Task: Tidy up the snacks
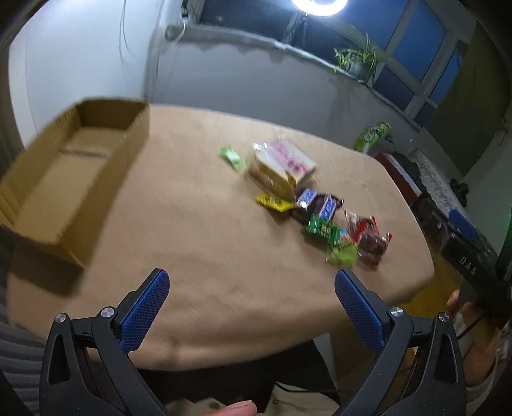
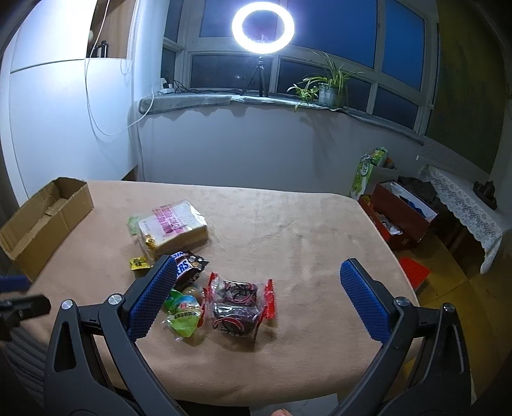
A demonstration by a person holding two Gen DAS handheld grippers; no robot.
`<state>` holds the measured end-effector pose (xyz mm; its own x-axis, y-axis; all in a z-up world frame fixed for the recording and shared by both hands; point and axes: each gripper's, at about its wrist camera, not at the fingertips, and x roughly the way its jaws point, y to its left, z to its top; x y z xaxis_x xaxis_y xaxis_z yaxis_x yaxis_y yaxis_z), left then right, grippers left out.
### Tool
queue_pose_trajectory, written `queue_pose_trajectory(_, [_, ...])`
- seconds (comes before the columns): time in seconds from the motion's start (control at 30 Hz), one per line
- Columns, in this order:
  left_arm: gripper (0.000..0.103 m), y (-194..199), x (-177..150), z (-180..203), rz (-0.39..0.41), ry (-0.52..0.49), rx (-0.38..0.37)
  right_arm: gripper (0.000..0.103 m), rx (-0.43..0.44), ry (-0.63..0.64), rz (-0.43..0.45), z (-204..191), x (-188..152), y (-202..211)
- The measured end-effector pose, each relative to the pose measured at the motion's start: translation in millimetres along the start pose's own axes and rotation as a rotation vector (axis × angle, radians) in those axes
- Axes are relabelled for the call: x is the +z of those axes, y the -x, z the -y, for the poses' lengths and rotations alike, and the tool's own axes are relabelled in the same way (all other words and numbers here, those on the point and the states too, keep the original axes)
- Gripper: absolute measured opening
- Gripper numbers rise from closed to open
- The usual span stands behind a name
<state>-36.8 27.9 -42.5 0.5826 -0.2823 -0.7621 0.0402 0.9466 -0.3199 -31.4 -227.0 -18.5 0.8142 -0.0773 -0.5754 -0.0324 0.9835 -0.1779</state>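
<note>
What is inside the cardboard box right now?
Nothing visible: the cardboard box shows only its bare floor with the flap seam in the left wrist view. All snacks lie on the table. The near inner wall hides the strip of floor just behind it.

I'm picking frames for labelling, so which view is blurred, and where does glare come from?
Left wrist view: motion blur smears the box and snacks; ring light cut off at the top. Right wrist view: sharp, but the ring light blows out white and the window is dark.
</note>
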Motion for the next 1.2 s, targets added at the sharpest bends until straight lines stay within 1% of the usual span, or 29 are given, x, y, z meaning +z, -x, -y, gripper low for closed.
queue_pose_trajectory(0.13, [0.103, -11.9, -4.1, -3.5, -0.038, 0.003, -0.016, 0.103, -0.024, 0.01, -0.007, 0.2, 2.3, -3.5])
queue_pose_trajectory(0.23, [0.103, -14.9, -2.3, -8.5, -0.045, 0.0, -0.016, 0.103, -0.034, 0.02, -0.01, -3.4, 4.1, -7.1])
queue_pose_trajectory(0.3, [0.103, -17.6, 0.1, -9.9, -0.036, -0.017, 0.015, 0.103, -0.031, 0.028, -0.013, -6.7, 5.7, -10.9])
queue_pose_trajectory(0.43, [0.103, -17.1, 6.7, -13.3, 0.024, -0.074, 0.123, 0.103, -0.016, 0.045, -0.023, -16.9, 8.4, -21.2])
queue_pose_trajectory(0.53, [0.103, -19.1, 11.8, -17.2, 0.042, -0.098, 0.165, 0.103, -0.007, 0.058, -0.033, -25.4, 12.8, -30.0])
queue_pose_trajectory(0.73, [0.103, -25.8, 16.6, -24.0, 0.027, -0.094, 0.16, 0.103, 0.0, 0.061, -0.046, -28.5, 15.0, -39.5])
queue_pose_trajectory(0.97, [0.103, -23.9, 14.2, -14.4, 0.026, -0.102, 0.173, 0.103, -0.002, 0.048, -0.037, -21.6, 14.0, -36.8])
queue_pose_trajectory(1.07, [0.103, -18.3, 13.8, -11.4, 0.069, -0.115, 0.192, 0.103, -0.005, 0.032, -0.027, -12.9, 11.1, -31.2])
queue_pose_trajectory(1.2, [0.103, -7.9, 14.8, -7.1, 0.145, -0.155, 0.248, 0.103, -0.002, -0.002, -0.026, -0.2, 3.5, -25.3])
